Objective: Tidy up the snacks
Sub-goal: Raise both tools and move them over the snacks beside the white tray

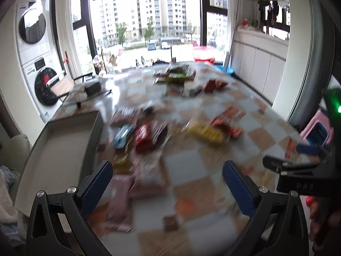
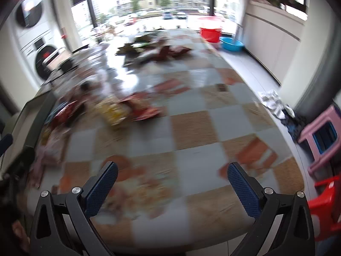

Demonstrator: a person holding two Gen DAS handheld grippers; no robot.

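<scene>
1. Two grippers are hovering above the checkered table point(image 2: 191, 128), and neither is carrying anything: the left gripper point(image 1: 167, 183) is holding its jaws wide apart, and the right gripper point(image 2: 172, 183) is doing the same.
2. Snacks are lying scattered across the table: a near cluster with a red packet point(image 1: 145, 136), a yellow packet point(image 1: 205, 132) and pinkish packets point(image 1: 147, 179), and a far heap point(image 1: 177, 76) by the window.
3. Judging by this, the sorting is sitting at an early stage, with most snacks lying loose and the grey tray point(image 1: 61, 149) at the table's left edge showing a bare floor.
4. Next, the left gripper is likely needing to drop onto one of the pinkish packets just ahead of it, close on a single wrapper, then carry it to the tray.
5. Motion blur is smearing both views, so labels, packet edges and overlaps are proving unreadable.
6. Part of the right gripper's body is intruding at the right edge of the left view, and the tray's near end is being cut off by the left finger.
</scene>
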